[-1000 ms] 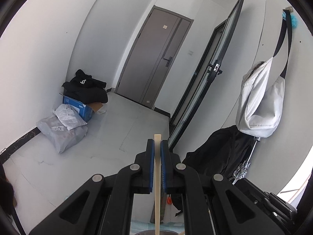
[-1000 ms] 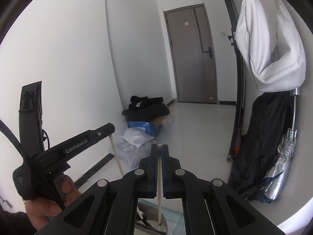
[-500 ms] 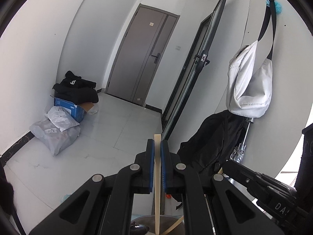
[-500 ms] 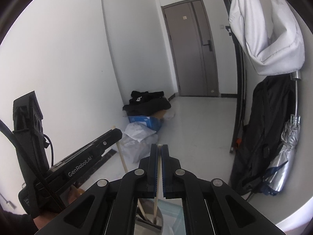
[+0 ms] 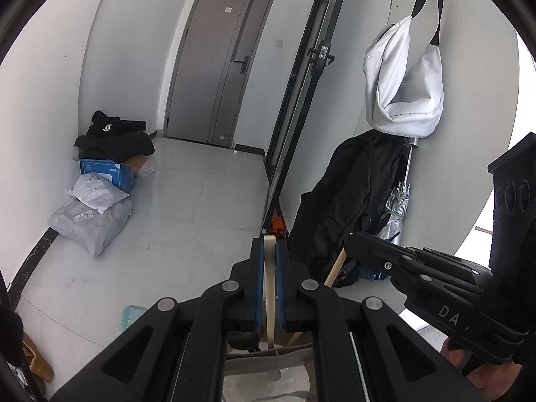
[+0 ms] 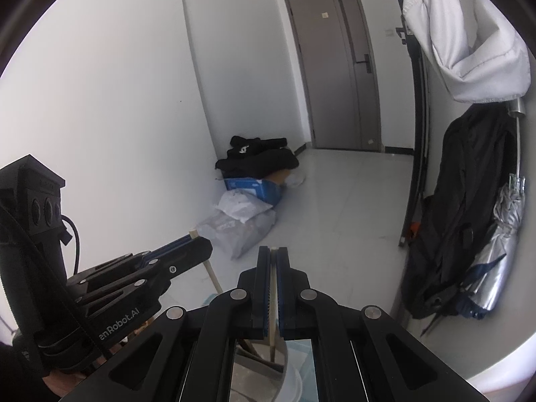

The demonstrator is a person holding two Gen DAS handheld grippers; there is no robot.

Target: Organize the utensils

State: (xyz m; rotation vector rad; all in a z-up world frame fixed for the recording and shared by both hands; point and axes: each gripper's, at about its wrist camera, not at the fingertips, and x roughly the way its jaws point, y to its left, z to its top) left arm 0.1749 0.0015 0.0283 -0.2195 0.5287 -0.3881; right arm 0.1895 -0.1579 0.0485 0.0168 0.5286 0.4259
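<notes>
- Room swings up in both views; both grippers have dropped toward the metal holder (image 5: 268, 351) since a second ago
- Left gripper (image 5: 269, 268) pinching a wooden stick (image 5: 269, 288); end now inside the holder
- Right gripper (image 6: 274, 268) pinching its thin stick (image 6: 273, 288), lowered likewise
</notes>
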